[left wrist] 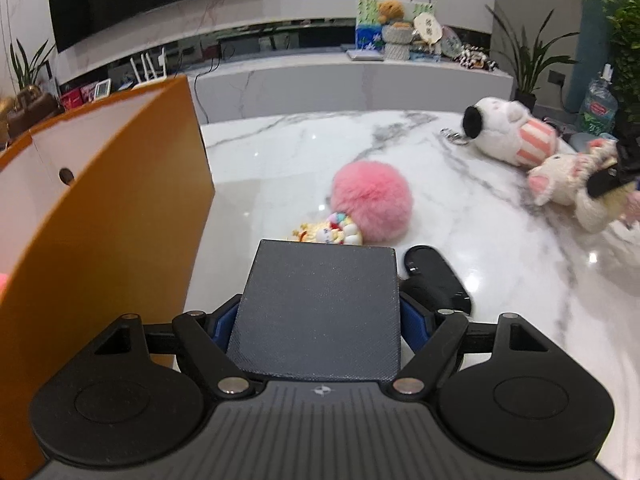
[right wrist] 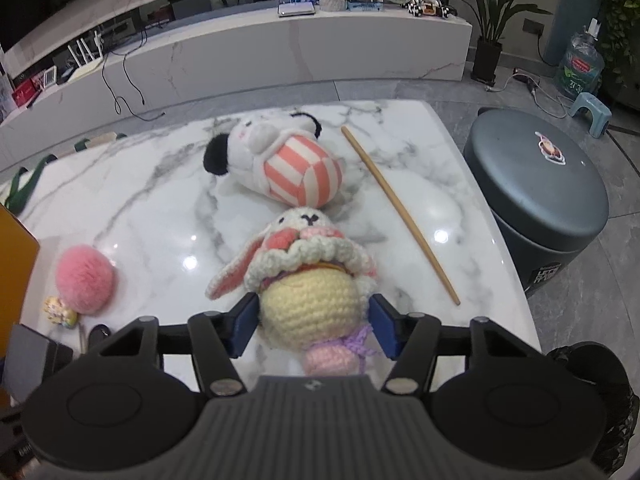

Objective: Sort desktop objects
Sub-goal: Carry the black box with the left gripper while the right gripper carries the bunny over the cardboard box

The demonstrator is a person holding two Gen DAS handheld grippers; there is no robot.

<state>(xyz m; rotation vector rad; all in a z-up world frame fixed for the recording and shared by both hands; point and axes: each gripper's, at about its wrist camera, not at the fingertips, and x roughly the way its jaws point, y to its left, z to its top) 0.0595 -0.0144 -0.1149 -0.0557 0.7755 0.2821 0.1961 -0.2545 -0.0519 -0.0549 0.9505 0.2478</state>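
Left wrist view, orange box [left wrist: 120,208] open, pale inside, contents hidden.

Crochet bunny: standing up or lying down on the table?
Lying down. The crochet bunny is stretched flat on the marble table, head pointing away, body between the right tongs.

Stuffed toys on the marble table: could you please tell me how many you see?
2: a striped plush lying mid-table, and a crocheted bunny just in front of it, between the right tongs. Others may be hidden.

L tool [left wrist: 316,320] jaws wide, clamping flat box; R tool [right wrist: 314,320] pitched down, pads flanking toy.
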